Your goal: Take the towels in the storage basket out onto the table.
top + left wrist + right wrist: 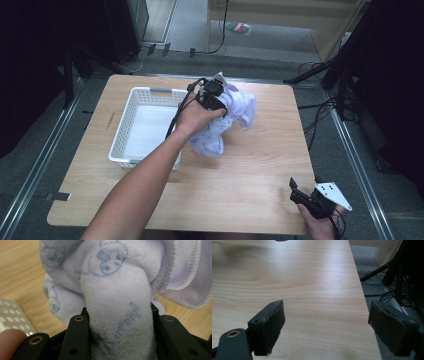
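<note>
Towel (227,117) is pinched by the left tongs (216,100), bunched above the counter (260,165) just right of the basket (131,107); right tongs (300,192) are held spread, well apart.

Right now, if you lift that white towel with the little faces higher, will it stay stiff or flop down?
Probably flop: the towel bunches into soft folds where the left gripper pinches it, and its loose end droops to the table. It looks light, and the fuzzy weave likely won't slip.
</note>
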The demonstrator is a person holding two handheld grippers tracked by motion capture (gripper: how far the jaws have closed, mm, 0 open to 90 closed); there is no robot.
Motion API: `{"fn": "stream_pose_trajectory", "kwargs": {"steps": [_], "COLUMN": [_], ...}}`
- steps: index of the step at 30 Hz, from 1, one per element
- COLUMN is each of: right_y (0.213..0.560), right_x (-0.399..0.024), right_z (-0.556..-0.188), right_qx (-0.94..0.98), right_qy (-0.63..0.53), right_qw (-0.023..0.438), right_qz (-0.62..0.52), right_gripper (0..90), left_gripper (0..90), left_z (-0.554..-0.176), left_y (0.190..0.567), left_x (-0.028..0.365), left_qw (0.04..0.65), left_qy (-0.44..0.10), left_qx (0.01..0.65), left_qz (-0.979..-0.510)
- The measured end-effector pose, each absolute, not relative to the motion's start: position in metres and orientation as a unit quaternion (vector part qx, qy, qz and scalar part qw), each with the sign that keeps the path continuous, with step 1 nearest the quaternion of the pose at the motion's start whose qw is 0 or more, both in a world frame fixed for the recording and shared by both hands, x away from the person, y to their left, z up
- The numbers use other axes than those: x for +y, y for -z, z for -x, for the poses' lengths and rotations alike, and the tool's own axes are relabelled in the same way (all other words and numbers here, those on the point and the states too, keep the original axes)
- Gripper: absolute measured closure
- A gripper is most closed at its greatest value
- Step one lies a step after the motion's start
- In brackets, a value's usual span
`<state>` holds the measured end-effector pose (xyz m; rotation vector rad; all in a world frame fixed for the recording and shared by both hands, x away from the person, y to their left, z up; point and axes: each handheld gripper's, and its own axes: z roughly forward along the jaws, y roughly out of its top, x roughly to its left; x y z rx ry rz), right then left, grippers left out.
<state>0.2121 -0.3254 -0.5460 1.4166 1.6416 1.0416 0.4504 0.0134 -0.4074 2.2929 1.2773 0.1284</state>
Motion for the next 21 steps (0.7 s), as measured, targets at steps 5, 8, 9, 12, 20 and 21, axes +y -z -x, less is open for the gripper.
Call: {"fn": "stream_pose_trajectory", "kwargs": {"steps": [5, 8, 9, 12, 20, 21], "right_y": [0.546, 0.546, 0.546, 0.546, 0.546, 0.546], "right_x": [-0.325, -0.326, -0.326, -0.325, -0.325, -0.325], "right_z": [-0.212, -0.212, -0.213, -0.212, -0.212, -0.212], "right_qx": [0.637, 0.637, 0.637, 0.636, 0.636, 0.636], "right_qy": [-0.403, -0.403, -0.403, -0.402, -0.401, -0.401], "right_qw": [0.359, 0.359, 0.359, 0.360, 0.362, 0.363], "right_qz": [-0.550, -0.550, -0.550, -0.551, -0.551, -0.550], "right_gripper": [14.1, 14.1, 14.0, 13.7, 13.6, 13.6], "left_gripper": [62.2, 62.1, 62.0, 61.4, 56.5, 55.1], "left_z": [-0.451, -0.451, -0.452, -0.452, -0.448, -0.448], "left_y": [0.426, 0.437, 0.440, 0.448, 0.468, 0.470], "left_x": [0.006, 0.002, 0.002, 0.000, -0.006, -0.007], "left_qw": [0.256, 0.254, 0.254, 0.255, 0.247, 0.249], "left_qy": [-0.033, -0.025, -0.024, -0.021, -0.020, -0.018], "left_qx": [0.474, 0.475, 0.474, 0.474, 0.476, 0.475], "left_qz": [-0.842, -0.842, -0.843, -0.842, -0.844, -0.844]}}
